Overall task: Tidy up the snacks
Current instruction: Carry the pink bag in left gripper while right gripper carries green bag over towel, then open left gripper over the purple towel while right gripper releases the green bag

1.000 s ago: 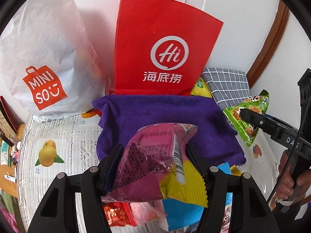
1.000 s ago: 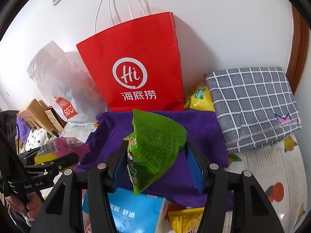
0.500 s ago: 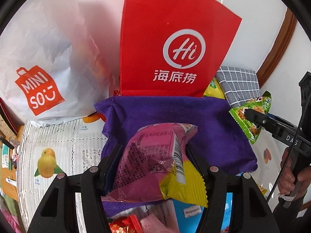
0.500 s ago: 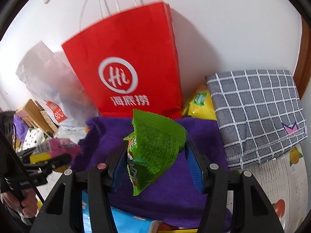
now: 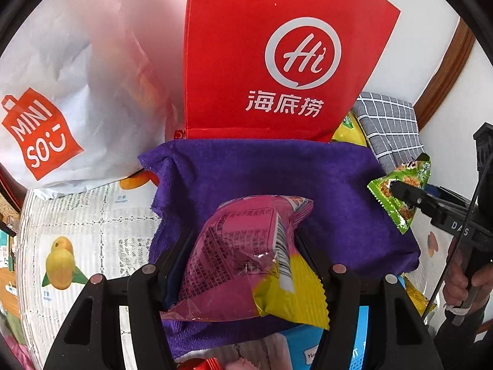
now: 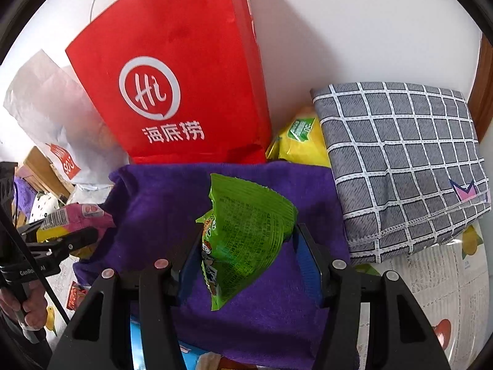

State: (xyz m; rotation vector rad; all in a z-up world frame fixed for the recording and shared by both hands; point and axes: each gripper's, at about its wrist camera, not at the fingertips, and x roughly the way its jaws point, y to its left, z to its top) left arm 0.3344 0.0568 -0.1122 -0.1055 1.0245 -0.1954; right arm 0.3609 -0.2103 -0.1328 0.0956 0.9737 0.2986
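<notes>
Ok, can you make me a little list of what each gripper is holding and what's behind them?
left gripper: shut on pink snack packet
right gripper: shut on green snack packet
under both: purple towel
behind towel: red Hi paper bag
beside it: white Miniso bag, grey checked cloth, yellow packet

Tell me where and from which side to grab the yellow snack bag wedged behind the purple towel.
Grip the yellow snack bag by its upper crimped end, coming from above. Its lower part is hidden behind the purple towel, and it is flanked by the red paper bag and grey checked cloth, so only its top is exposed.
</notes>
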